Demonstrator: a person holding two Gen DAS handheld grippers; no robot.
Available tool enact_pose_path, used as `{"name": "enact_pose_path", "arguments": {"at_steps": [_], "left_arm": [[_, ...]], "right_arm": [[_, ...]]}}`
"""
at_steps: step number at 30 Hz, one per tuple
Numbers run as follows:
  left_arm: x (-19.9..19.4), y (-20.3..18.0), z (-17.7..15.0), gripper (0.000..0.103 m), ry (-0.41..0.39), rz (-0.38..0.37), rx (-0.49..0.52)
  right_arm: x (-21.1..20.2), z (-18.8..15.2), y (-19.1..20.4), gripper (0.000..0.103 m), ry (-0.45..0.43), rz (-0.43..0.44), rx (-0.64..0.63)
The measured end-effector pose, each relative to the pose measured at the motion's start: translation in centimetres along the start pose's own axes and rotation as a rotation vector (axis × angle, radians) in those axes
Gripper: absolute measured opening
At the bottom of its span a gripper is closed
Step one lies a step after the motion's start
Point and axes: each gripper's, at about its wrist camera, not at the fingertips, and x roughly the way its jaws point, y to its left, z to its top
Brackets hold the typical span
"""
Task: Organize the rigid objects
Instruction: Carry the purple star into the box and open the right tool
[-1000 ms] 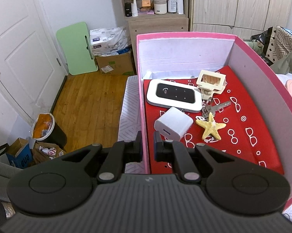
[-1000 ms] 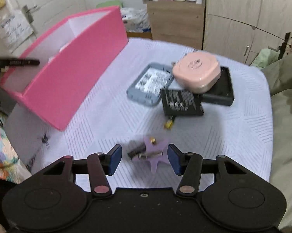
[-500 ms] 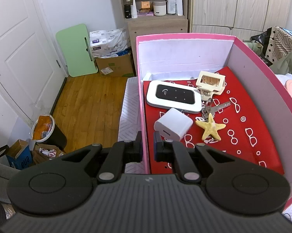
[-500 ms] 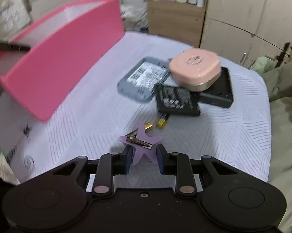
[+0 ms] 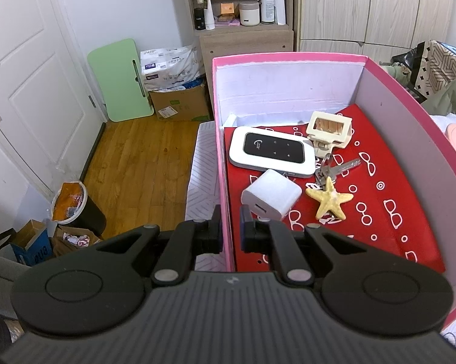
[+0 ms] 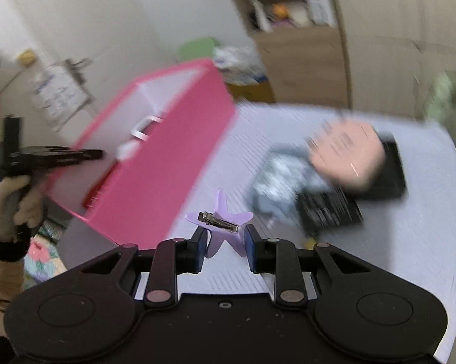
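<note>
purple star clip [image 6: 224, 221] now lifted in right gripper [image 6: 223, 247].

The box [image 5: 288, 57] is pink outside and white within, its floor lined in red printed with white spectacles and rings – on it a white router [image 5: 271, 151] with a black face, a white charger [image 5: 271, 194], a sandy-yellow starfish [image 5: 329, 198] and a cream clip [image 5: 329, 129] – while the star-shaped hair clip [image 6: 220, 221] is lilac with a silver metal bar.

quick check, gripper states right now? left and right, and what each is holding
Left gripper: shut on the pink box, clamping its left wall.
Right gripper: shut on the purple star hair clip, lifted off the bed.
</note>
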Motion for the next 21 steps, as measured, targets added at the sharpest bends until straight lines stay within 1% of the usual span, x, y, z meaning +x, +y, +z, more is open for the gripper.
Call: {"name": "enact_pose_path", "arguments": {"at_steps": [2, 5, 7, 10, 12, 14, 17, 20, 21], "left_arm": [[0.0, 0.0, 0.0, 0.007, 0.0, 0.001, 0.001], [0.0, 0.1, 0.0, 0.007, 0.0, 0.001, 0.001], [0.0, 0.0, 0.0, 0.007, 0.0, 0.002, 0.004], [0.0, 0.0, 0.0, 0.007, -0.002, 0.005, 0.007], [0.0, 0.0, 0.0, 0.007, -0.002, 0.007, 0.009], [0.0, -0.1, -0.1, 0.007, -0.002, 0.01, 0.013], [0.1, -0.2, -0.1, 0.007, -0.002, 0.012, 0.016], [0.1, -0.2, -0.1, 0.007, -0.003, 0.011, 0.014], [0.0, -0.2, -0.1, 0.007, -0.003, 0.01, 0.011]], "right_arm": [[-0.1, 1.5, 1.7, 0.031, -0.032, 0.038, -0.077], [0.0, 4.0, 4.0, 0.031, -0.06, 0.115, -0.156], [0.7, 5.7, 5.8, 0.031, -0.064, 0.147, -0.22], [2.3, 7.6, 8.6, 0.031, -0.036, 0.165, -0.345], [4.2, 8.8, 10.2, 0.031, 0.005, 0.156, -0.42], [6.3, 9.8, 11.6, 0.031, 0.036, 0.124, -0.489], [9.6, 11.1, 12.9, 0.031, 0.111, 0.085, -0.576], [13.1, 11.8, 13.5, 0.031, 0.192, 0.015, -0.657], [13.9, 11.7, 13.7, 0.031, 0.203, -0.019, -0.683]]}}
